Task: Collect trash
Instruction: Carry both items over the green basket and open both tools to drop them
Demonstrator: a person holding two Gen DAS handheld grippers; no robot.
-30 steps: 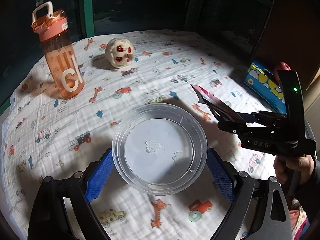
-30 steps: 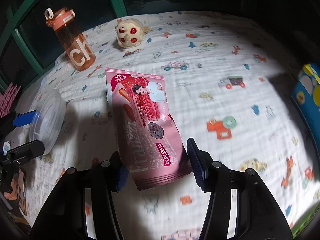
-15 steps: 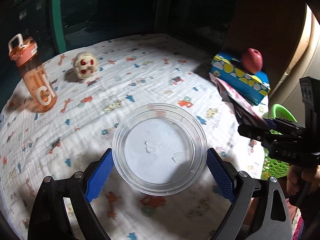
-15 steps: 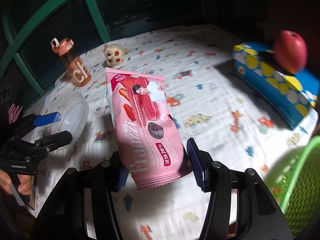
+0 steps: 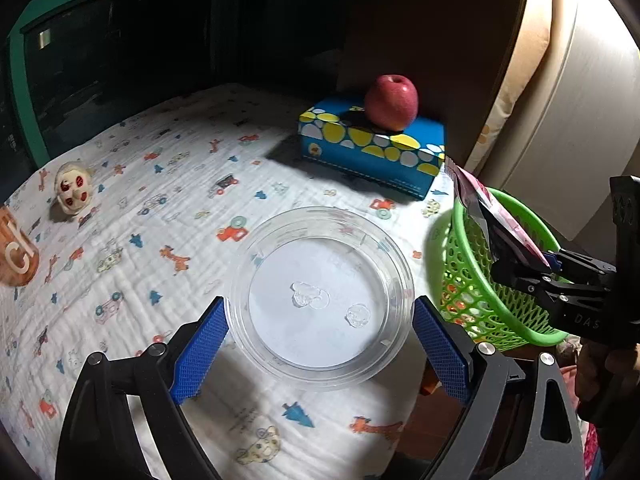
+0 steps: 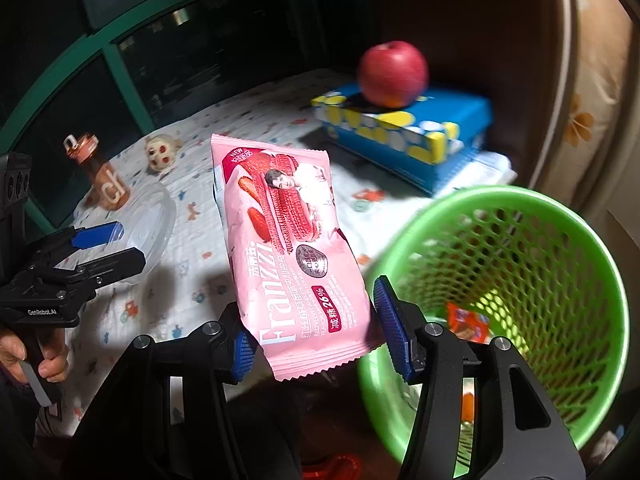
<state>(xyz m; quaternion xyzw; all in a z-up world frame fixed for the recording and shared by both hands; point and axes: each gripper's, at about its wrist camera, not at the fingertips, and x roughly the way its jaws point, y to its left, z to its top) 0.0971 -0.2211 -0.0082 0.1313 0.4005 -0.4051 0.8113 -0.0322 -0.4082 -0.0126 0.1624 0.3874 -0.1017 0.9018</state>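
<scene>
My left gripper is shut on a clear round plastic lid, held above the table near its right edge. My right gripper is shut on a pink Franzzi snack wrapper, held up beside the rim of a green mesh trash basket. The basket stands off the table's right edge and holds some wrappers. In the left wrist view the right gripper holds the wrapper over the basket. In the right wrist view the left gripper with the lid is at the left.
A red apple sits on a blue patterned tissue box at the table's far right. A skull-like toy and an orange bottle are at the left. A printed cloth covers the table.
Both grippers have swung right with their loads. The green basket has come into view, and the wrapper is now at its rim. The bottle and toy have slid to the left edge.
</scene>
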